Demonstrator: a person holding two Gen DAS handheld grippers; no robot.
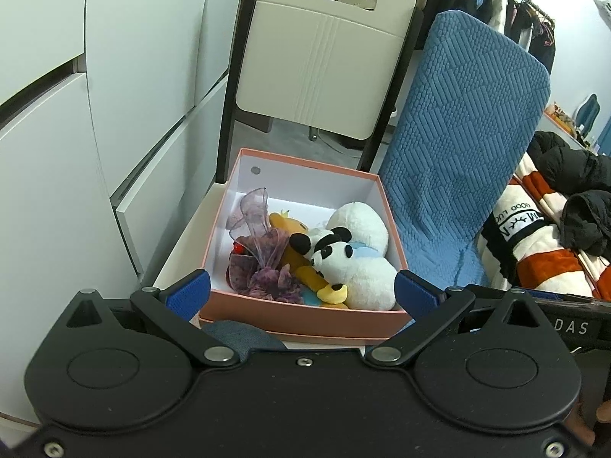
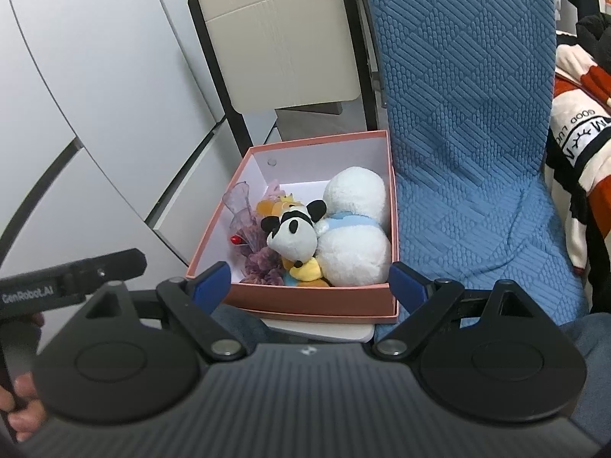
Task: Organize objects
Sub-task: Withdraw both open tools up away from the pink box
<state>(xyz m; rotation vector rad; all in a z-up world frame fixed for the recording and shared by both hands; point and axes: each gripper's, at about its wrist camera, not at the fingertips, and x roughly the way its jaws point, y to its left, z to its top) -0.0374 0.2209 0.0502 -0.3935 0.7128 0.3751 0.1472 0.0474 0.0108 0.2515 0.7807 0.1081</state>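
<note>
A pink box [image 1: 305, 318] with a white inside sits on a white chair seat [image 1: 179, 244]. In it lie a panda plush [image 1: 330, 253], a big white plush with a light blue scarf [image 1: 362, 267], a yellow-orange plush [image 1: 298, 263] and a purple mesh bag [image 1: 263, 252]. The box [image 2: 313, 301], panda [image 2: 294, 234] and white plush [image 2: 353, 229] also show in the right wrist view. My left gripper [image 1: 303, 294] is open and empty just in front of the box. My right gripper [image 2: 309, 282] is open and empty, also in front of the box.
A blue textured chair [image 1: 458, 145] stands right of the box. The white chair's back [image 1: 324, 68] rises behind the box. White cabinet doors [image 1: 76, 114] are on the left. Striped and black clothes [image 1: 553, 236] lie at the right. The other gripper's handle [image 2: 68, 278] shows at left.
</note>
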